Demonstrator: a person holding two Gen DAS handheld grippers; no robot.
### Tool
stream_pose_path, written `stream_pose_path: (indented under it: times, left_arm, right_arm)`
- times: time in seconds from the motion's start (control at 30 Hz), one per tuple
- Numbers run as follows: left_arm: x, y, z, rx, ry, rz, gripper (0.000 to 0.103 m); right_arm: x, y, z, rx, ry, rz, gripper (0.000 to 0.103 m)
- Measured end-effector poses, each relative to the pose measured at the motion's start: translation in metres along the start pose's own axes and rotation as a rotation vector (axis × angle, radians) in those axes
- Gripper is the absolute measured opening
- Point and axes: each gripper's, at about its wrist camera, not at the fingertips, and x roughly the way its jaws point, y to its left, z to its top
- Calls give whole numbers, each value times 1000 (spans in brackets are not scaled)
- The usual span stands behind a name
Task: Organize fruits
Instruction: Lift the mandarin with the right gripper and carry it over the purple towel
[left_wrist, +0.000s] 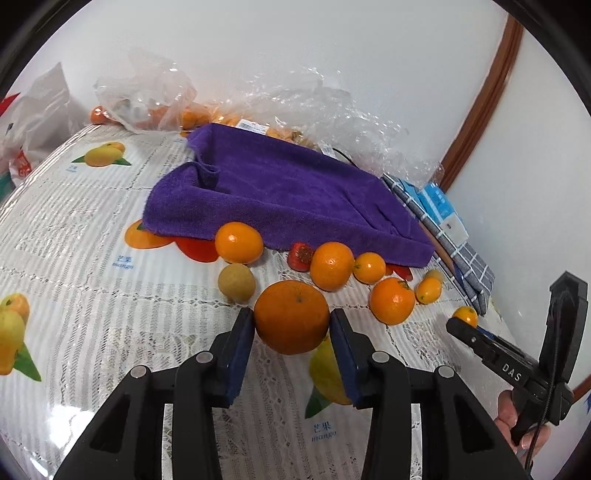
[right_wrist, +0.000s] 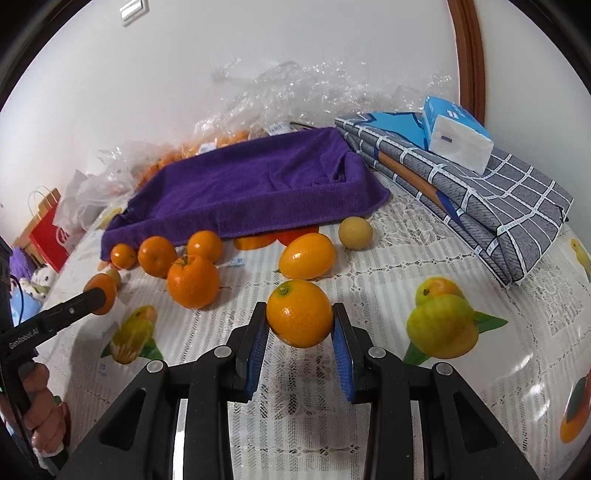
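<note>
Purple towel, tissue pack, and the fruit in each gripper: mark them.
purple towel (left_wrist: 280, 192): left wrist view, middle of its top.
tissue pack (right_wrist: 456, 138): right wrist view, white end face.
orange (left_wrist: 291, 316): left wrist view, centre, in left gripper.
small orange (right_wrist: 299, 318): right wrist view, centre, in right gripper.

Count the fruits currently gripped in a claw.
2: an orange between the fingers of the left claw, and a small citrus fruit in the right claw. Both claws show clearly, so none is hidden.
</note>
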Motion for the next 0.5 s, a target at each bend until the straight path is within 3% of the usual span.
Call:
stream_pose_path:
  times: [0.23, 0.5]
  left_arm:
    - [-3, 3, 0, -17, -20, 13, 40]
    - [-10, 3, 1, -19, -66, 21, 40]
  right_arm:
    - [-2, 1, -1, -8, -10, 37, 34]
    - [-6, -1, 0, 5, -30, 17, 34]
